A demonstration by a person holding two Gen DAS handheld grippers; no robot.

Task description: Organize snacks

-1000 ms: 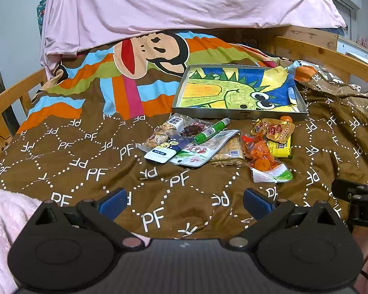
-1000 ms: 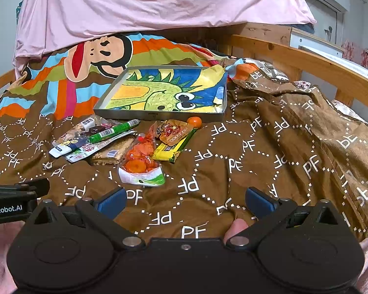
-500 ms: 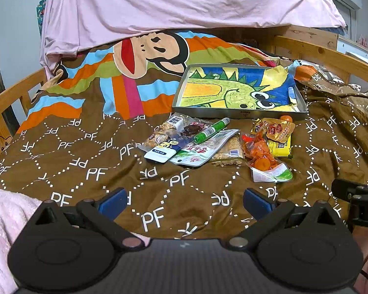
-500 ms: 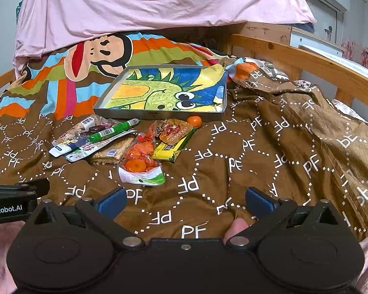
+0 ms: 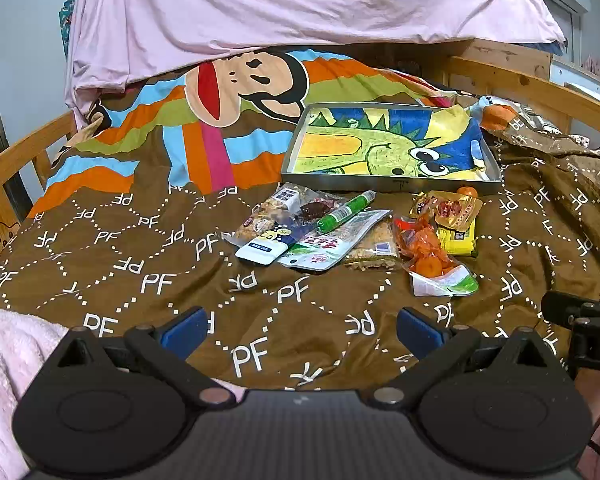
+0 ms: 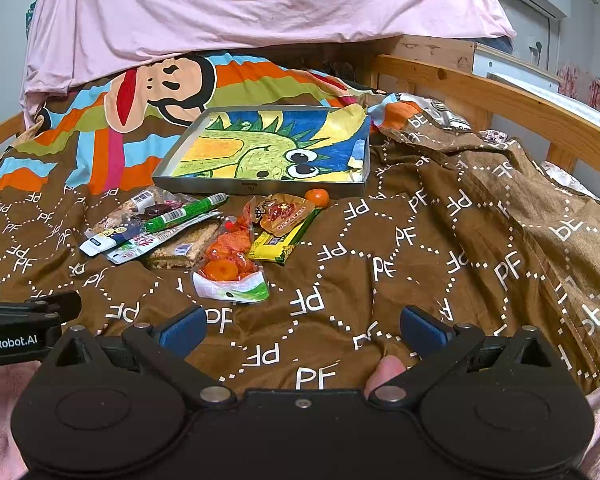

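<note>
Wooden-railed bed (image 6: 500, 96), spread with a brown quilt printed with white "PF" lettering (image 6: 400, 264) and a striped cartoon-monkey panel; a pale pink sheet (image 5: 300, 4) hangs behind. On the quilt, a shallow grey metal tray lined with a green dinosaur picture (image 5: 396, 182), holding no snacks. Just in front of it, a loose cluster of snacks: green tube-shaped stick with barcode (image 5: 346, 211) lying across a white-and-green flat packet (image 5: 332, 246); blue-and-white sachet (image 5: 266, 246); clear packet of grain bar (image 5: 374, 250); clear bag of orange pieces with white-green base (image 5: 432, 260); gold foil packet (image 5: 446, 208) resting on a yellow wrapper (image 5: 458, 238); small orange round fruit (image 6: 317, 197) touching the tray's front wall. Left gripper (image 5: 300, 326), blue-padded, spread wide, empty, low over the near quilt. Right gripper (image 6: 303, 326), likewise wide and empty, well short of the cluster.
</note>
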